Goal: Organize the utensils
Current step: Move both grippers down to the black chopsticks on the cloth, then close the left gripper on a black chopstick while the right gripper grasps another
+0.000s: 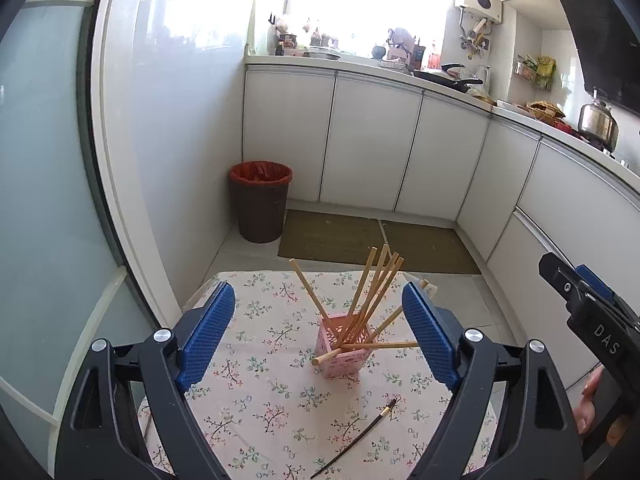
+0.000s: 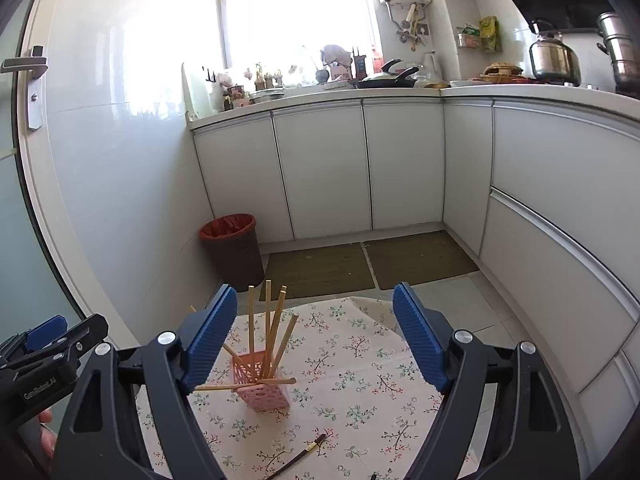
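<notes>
**Both grippers spread above the table, holder upright with chopsticks, one dark chopstick loose**

Hidden or unclear items are listed first. In the left wrist view, the lower end of the dark chopstick [image 1: 357, 436] is cut off near the bottom edge of the frame, and the near table edge is covered by the gripper body. One wooden chopstick is partly masked behind the right blue pad. The right gripper [image 1: 576, 292] is seen only as a black arm at the right border; a few fingers of the person's hand [image 1: 588, 408] show below it. In the right wrist view, the left gripper [image 2: 60, 336] is likewise cropped at the left border.

The left gripper [image 1: 318, 320] is shown with its jaws spread wide, nothing between the pads. The right gripper [image 2: 314, 328] is also spread wide and empty.

The pink holder [image 1: 340, 350] stands upright on the floral tablecloth [image 1: 256, 400], roughly at the table's middle. A bundle of wooden chopsticks [image 1: 372, 292] is fanned out of its top — one lies nearly level across the rim, tips overhanging on both sides. The dark chopstick lies flat on the cloth, nearer the camera than the holder and apart from it.

Open cloth is available on all sides of the holder. The far table edge borders bare floor and two floor mats [image 1: 340, 236]; a bin [image 1: 260, 200] stands in the corner, well apart.
</notes>
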